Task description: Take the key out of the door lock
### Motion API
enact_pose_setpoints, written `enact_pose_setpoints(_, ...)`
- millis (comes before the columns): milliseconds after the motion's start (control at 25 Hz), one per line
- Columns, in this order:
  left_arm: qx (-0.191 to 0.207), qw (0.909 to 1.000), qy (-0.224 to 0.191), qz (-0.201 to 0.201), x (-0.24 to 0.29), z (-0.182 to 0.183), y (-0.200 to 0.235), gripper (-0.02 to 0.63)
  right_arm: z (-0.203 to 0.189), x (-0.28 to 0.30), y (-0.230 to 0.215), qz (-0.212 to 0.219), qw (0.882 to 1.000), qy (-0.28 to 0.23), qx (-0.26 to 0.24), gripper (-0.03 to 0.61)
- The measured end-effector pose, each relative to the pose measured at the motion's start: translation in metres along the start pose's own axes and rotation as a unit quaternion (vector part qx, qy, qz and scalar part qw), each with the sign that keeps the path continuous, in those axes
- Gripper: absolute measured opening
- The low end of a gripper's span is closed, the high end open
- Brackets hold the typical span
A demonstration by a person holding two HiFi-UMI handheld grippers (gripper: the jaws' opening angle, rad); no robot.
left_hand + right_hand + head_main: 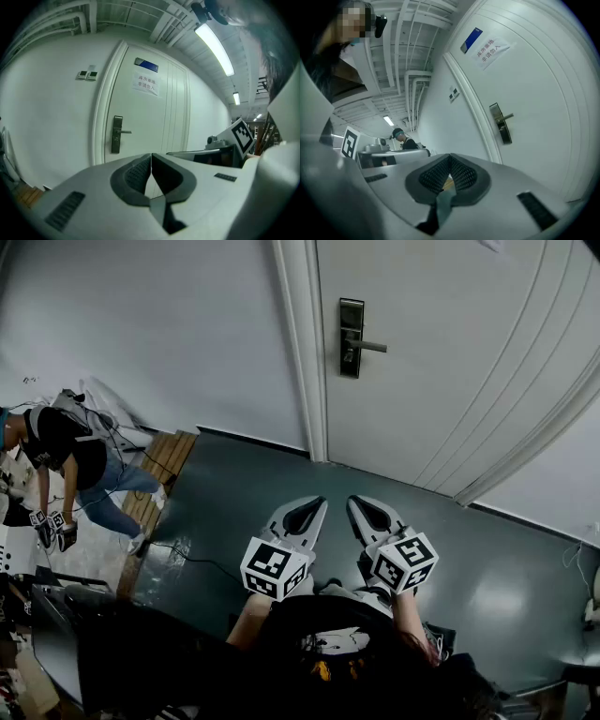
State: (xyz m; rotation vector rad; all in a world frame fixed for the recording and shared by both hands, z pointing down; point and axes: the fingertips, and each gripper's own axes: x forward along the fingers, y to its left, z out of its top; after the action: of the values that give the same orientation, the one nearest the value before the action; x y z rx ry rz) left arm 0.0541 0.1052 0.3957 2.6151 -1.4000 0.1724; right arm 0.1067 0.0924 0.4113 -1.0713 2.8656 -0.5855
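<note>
A white door [450,352] carries a dark lock plate [352,337] with a lever handle [370,346] pointing right. The key is too small to make out below the handle. My left gripper [321,502] and right gripper [353,502] hover side by side over the grey floor, well short of the door, tips pointing at it. Both are shut with nothing between the pads. The left gripper view has its shut jaws [151,155] below the lock plate [116,134]. The right gripper view shows its shut jaws [450,157] and the lock plate [500,123] to the upper right.
A person in a black top and jeans [80,465] stands at the left by wooden planks [167,457]. A cable [192,557] runs over the floor. A paper sign [146,83] hangs on the door; switches [87,74] sit on the wall left of the frame.
</note>
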Motion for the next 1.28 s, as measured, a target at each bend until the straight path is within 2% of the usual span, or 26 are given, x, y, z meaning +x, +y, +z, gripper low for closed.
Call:
enact_pose_setpoints(840, 0.004, 0.9997, 0.019, 0.017, -0.003, -0.007, 0.011, 0.009, 0.002, 0.002, -0.006, -0.002, 0.999, -0.02, 0.024, 0.005)
enact_pose_setpoints(1280, 0.008, 0.9998, 0.019, -0.004, 0.032, -0.002, 0.041, 0.009, 0.008, 0.033, -0.036, -0.021, 0.999, -0.027, 0.032, 0.006)
